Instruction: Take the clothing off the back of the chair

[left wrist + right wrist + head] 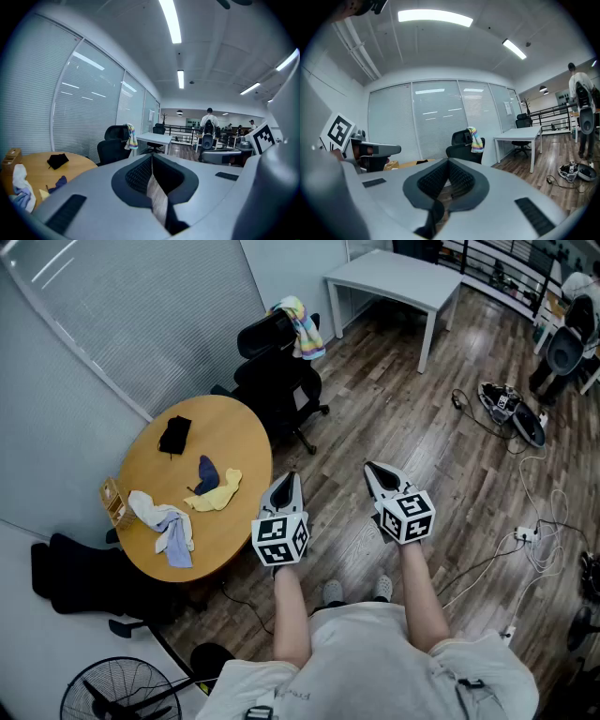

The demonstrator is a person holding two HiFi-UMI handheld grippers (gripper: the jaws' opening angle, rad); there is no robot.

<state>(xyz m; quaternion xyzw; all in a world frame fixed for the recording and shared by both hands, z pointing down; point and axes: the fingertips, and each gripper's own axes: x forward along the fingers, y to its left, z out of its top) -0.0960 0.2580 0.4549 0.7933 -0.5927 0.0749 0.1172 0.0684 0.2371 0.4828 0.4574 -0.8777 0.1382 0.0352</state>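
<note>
A striped, many-coloured piece of clothing (pixel 302 326) hangs over the back of a black office chair (pixel 277 371) beside the round wooden table (pixel 239 442). It also shows in the left gripper view as the clothing (pixel 131 136) and in the right gripper view as the clothing (pixel 476 139), far ahead of both jaws. My left gripper (pixel 292 477) and right gripper (pixel 372 468) are held side by side over the wood floor, well short of the chair. Both are shut with nothing between their tips. The same shows close up for the left gripper (pixel 152 157) and the right gripper (pixel 448 161).
The round table carries a black cloth (pixel 174 434), blue and yellow cloths (pixel 214 489), a white-blue cloth (pixel 165 521) and a small box (pixel 112 502). A white desk (pixel 396 279) stands behind the chair. Cables (pixel 530 535) and gear (pixel 511 409) lie on the floor at right. A fan (pixel 108 697) is at lower left.
</note>
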